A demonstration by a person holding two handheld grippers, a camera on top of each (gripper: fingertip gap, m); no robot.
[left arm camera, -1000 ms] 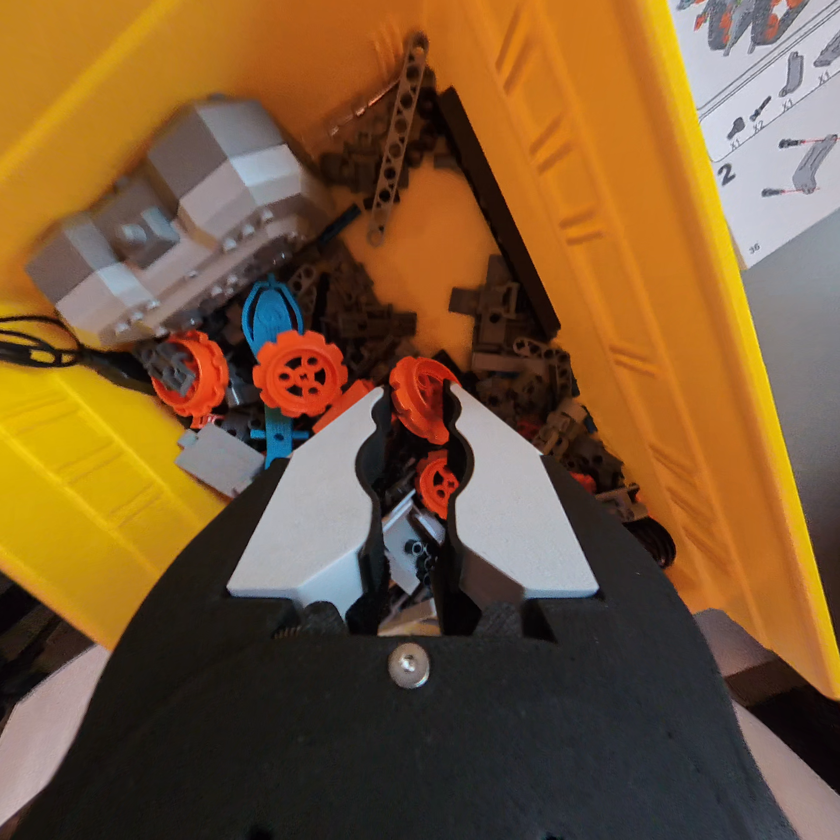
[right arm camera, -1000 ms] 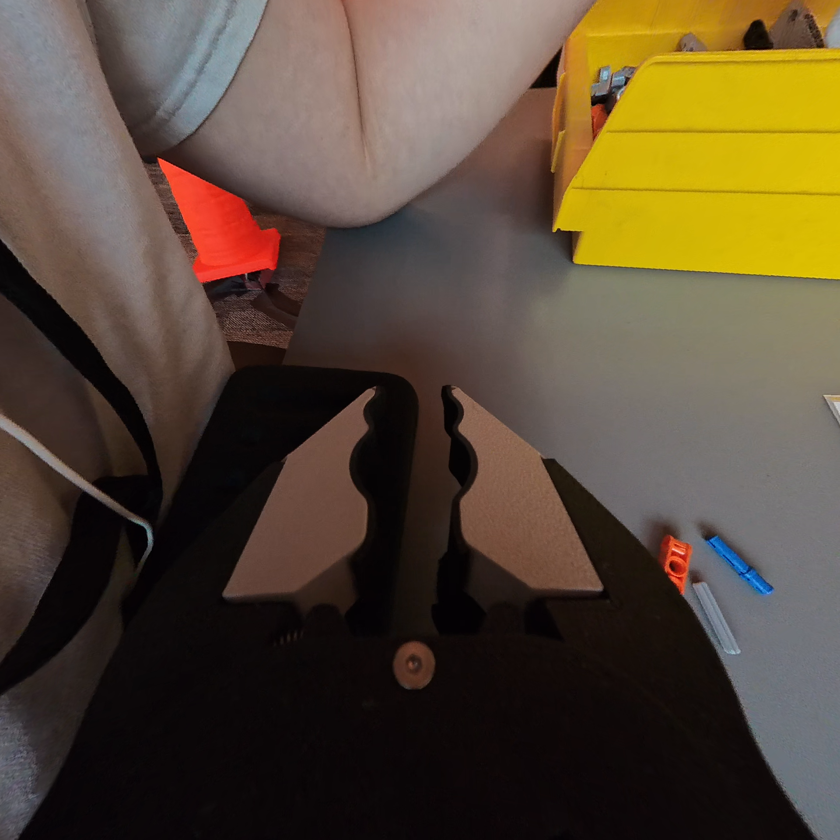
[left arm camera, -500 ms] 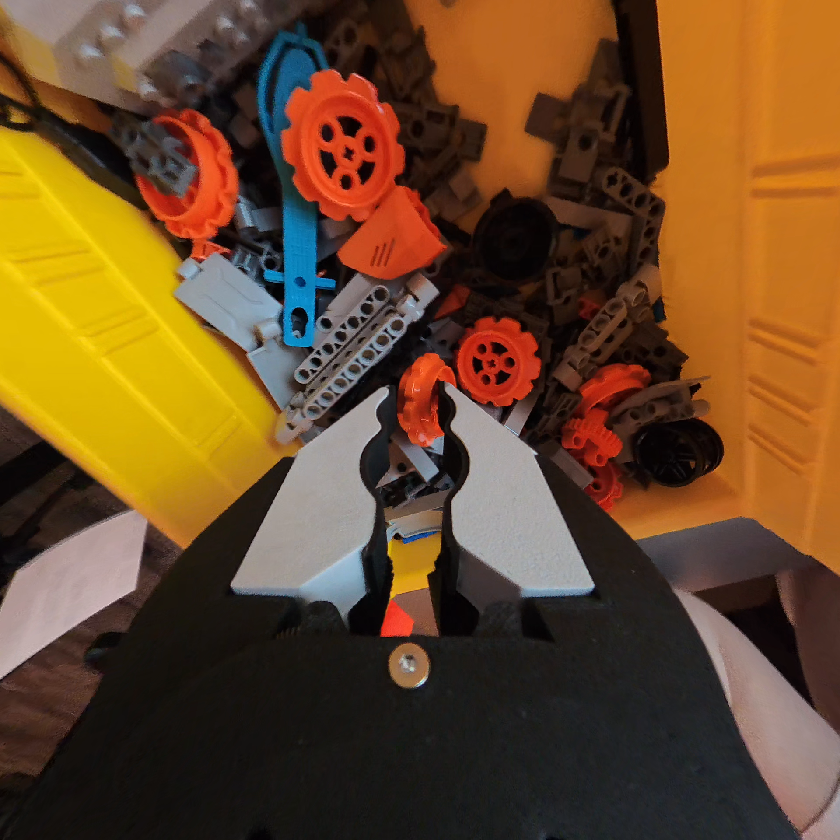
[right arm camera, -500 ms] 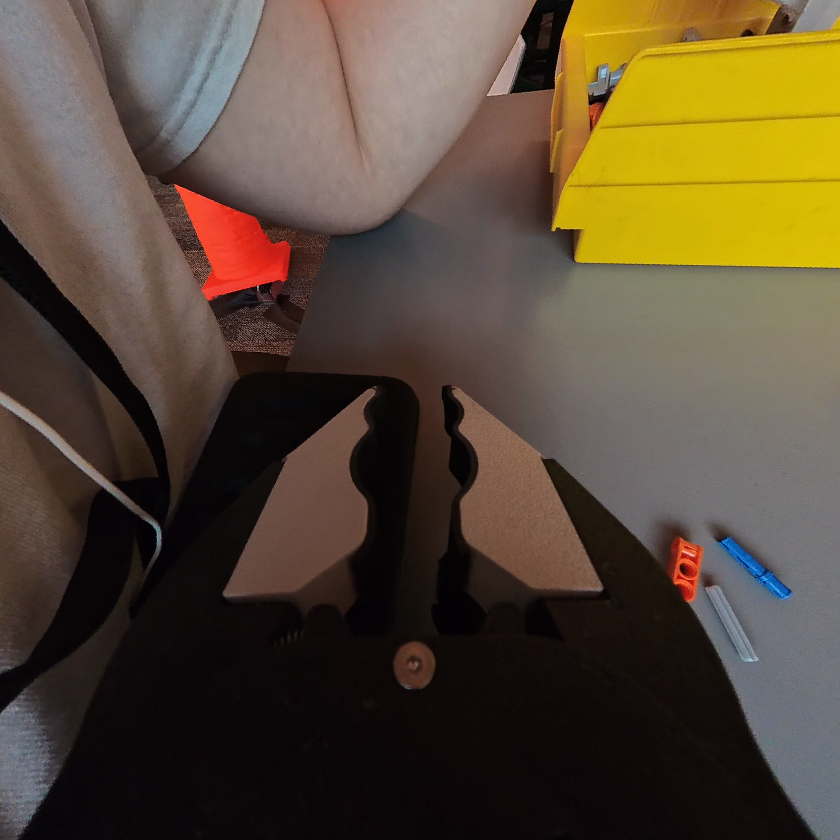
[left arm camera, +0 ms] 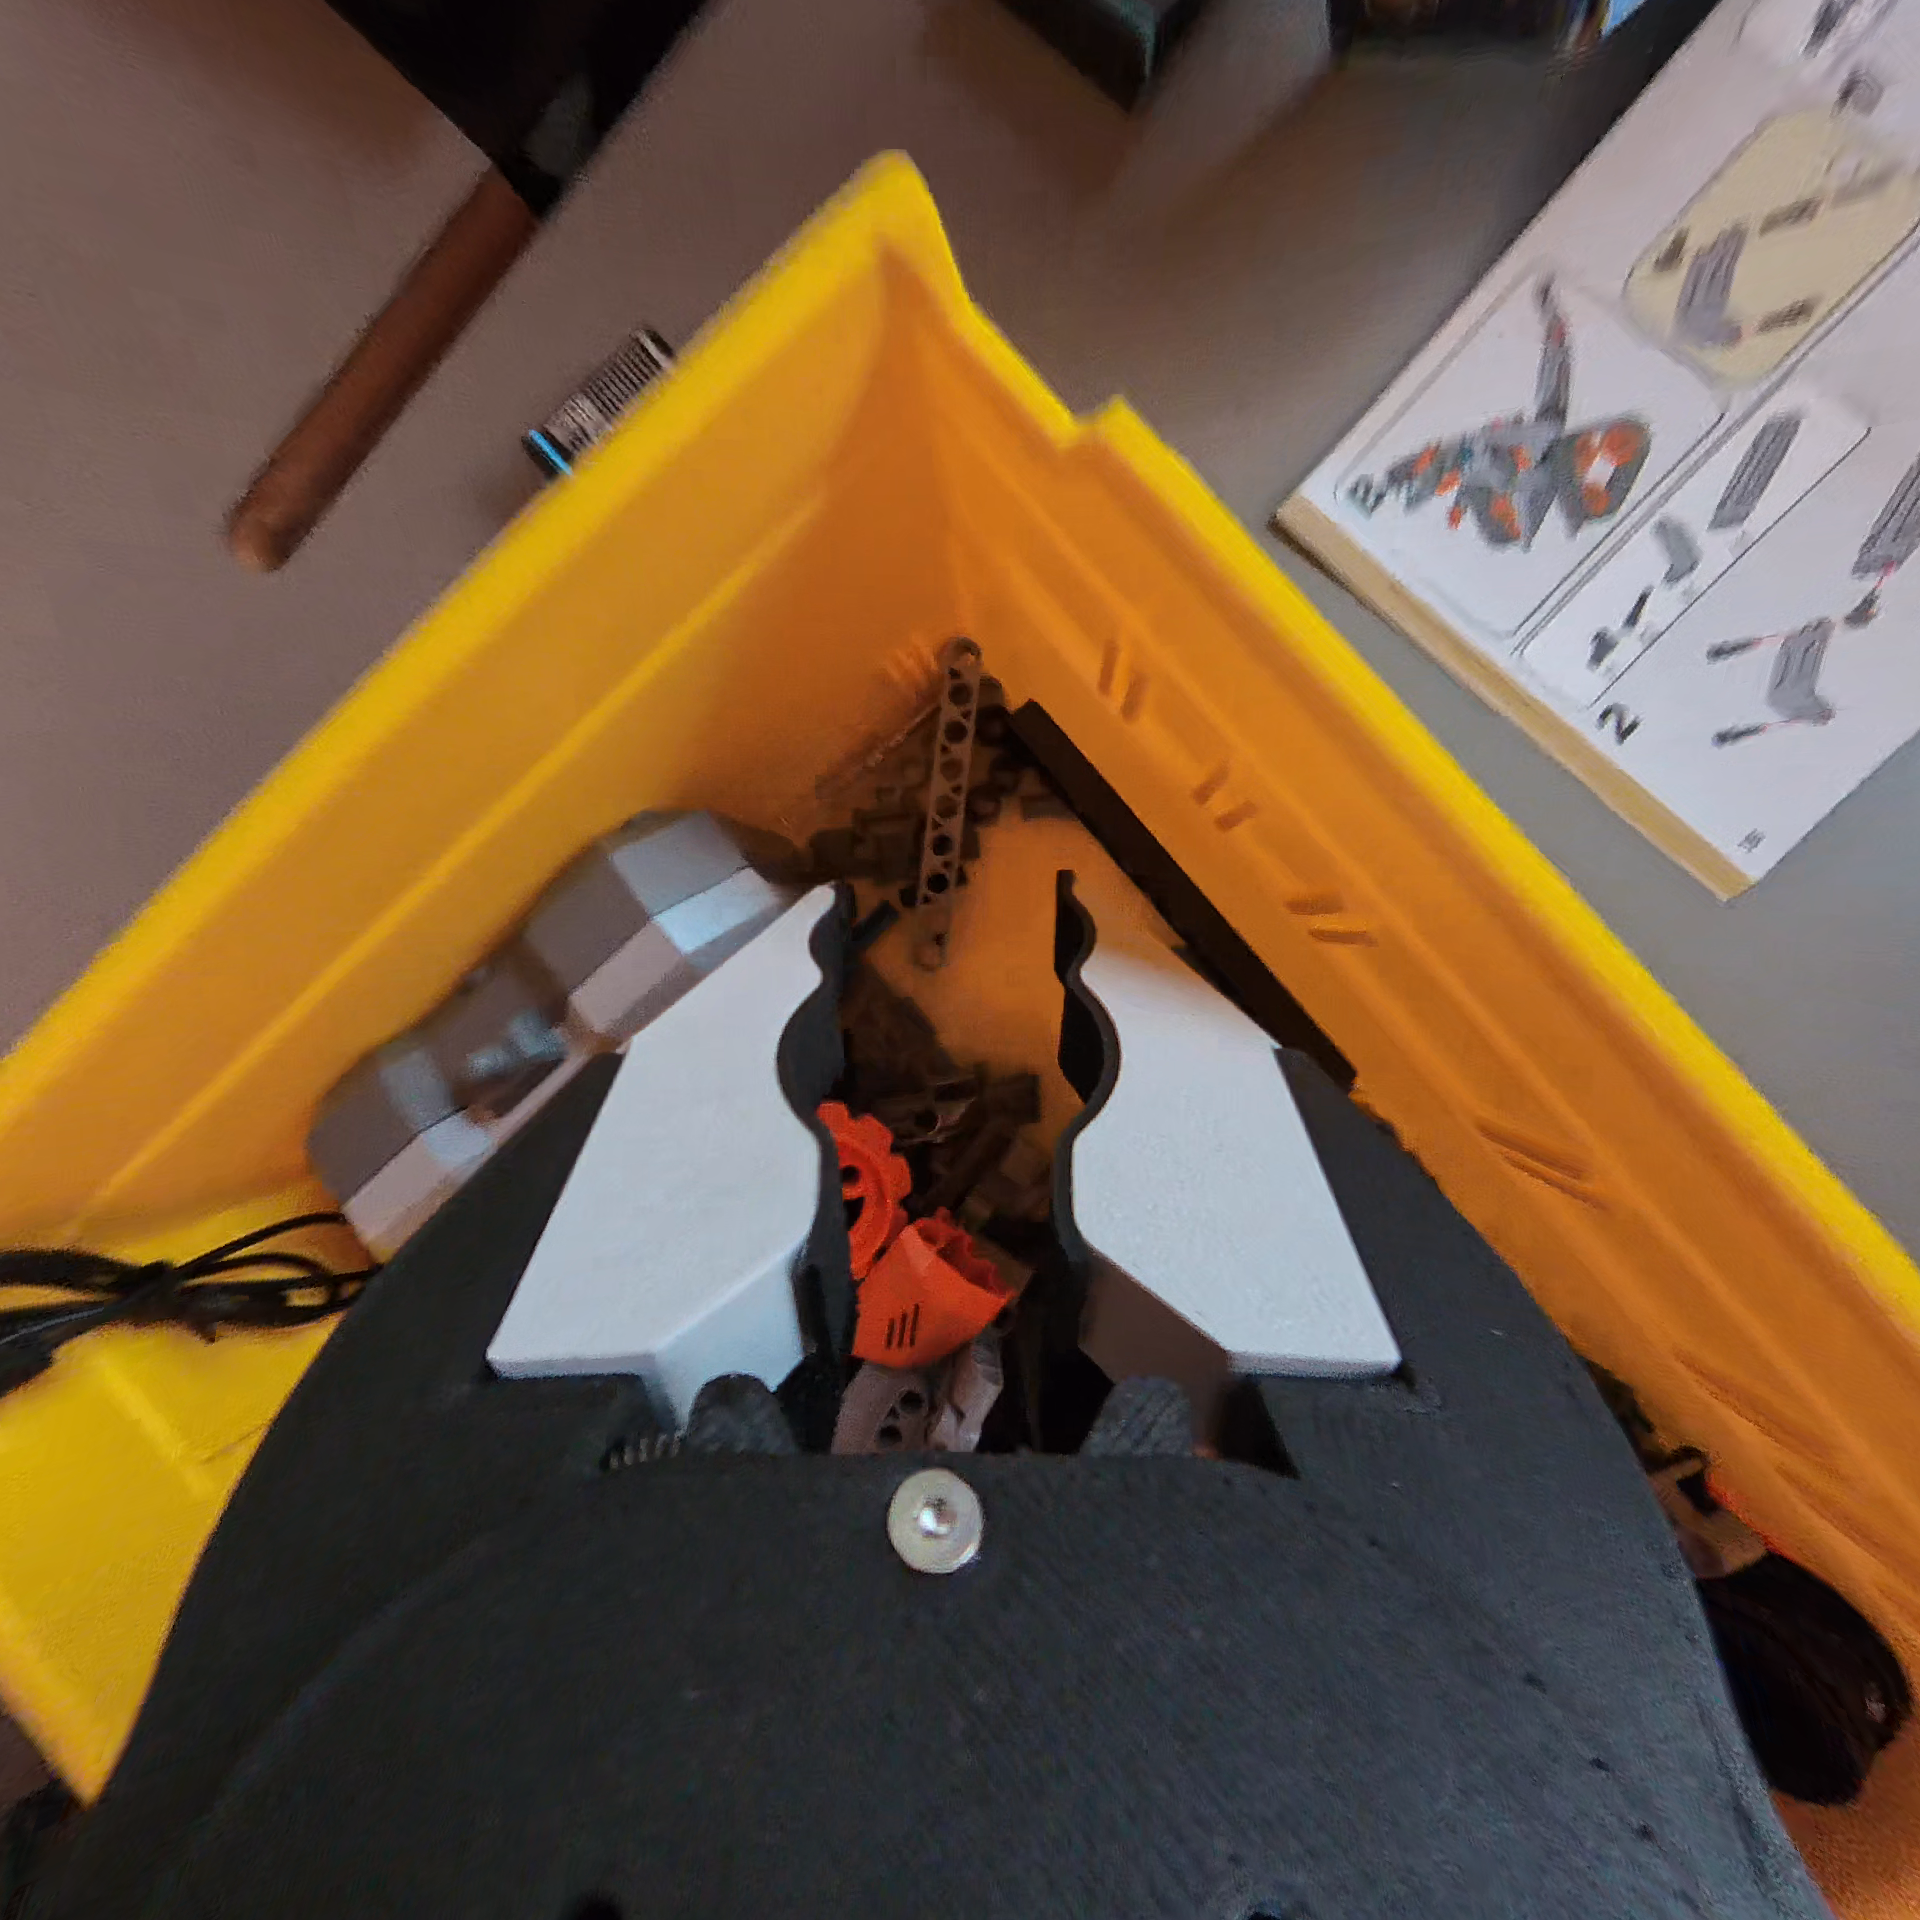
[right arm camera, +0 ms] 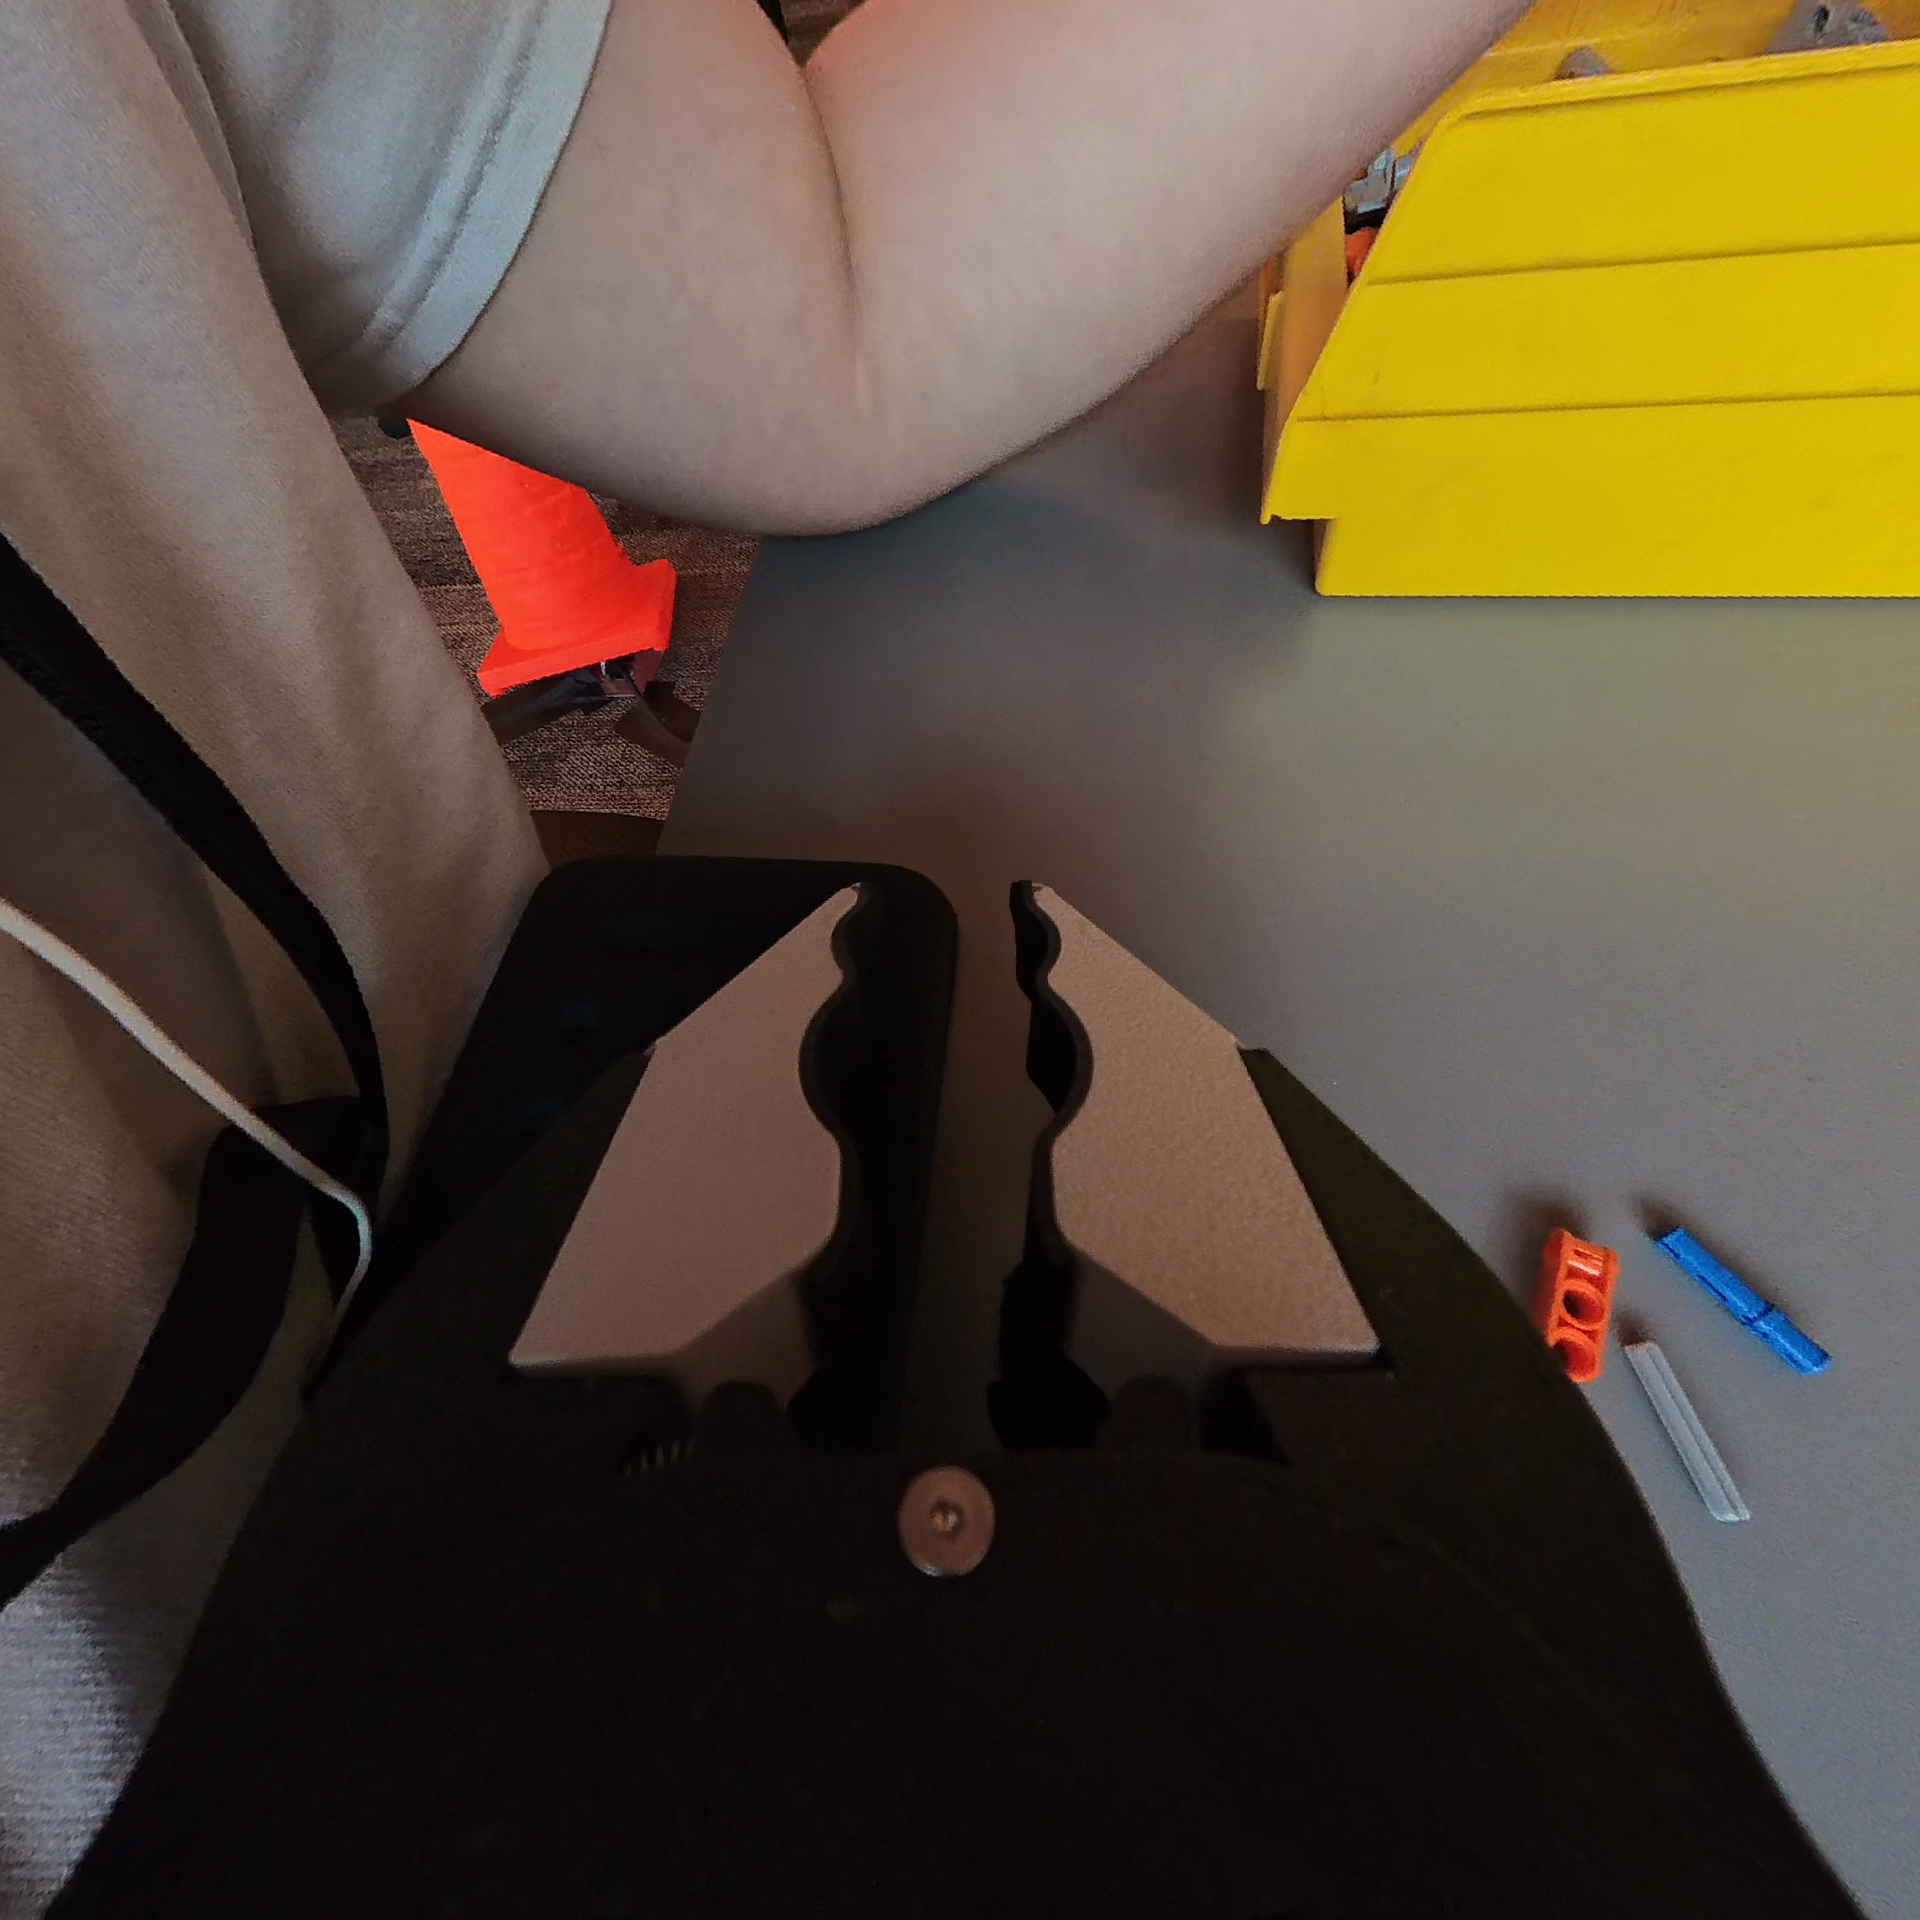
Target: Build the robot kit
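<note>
A: What is the left gripper [left arm camera: 951, 914] doing?
B: It hangs over the yellow bin [left arm camera: 727, 582], jaws wide apart, holding nothing. An orange gear [left arm camera: 868, 1179] lies in the bin below it, beside a grey block [left arm camera: 623, 956].
A: And the right gripper [right arm camera: 985, 914]?
B: Its jaws are a little apart and empty, over the grey table [right arm camera: 1351, 831]. An orange piece [right arm camera: 1577, 1299] and a blue pin [right arm camera: 1740, 1311] lie near it.

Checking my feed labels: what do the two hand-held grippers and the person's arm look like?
Both the left hand-held gripper and the right hand-held gripper have matte black bodies, pale grey wedge-shaped fingers with wavy black inner edges, and a silver screw. The arm wears a short beige sleeve.
</note>
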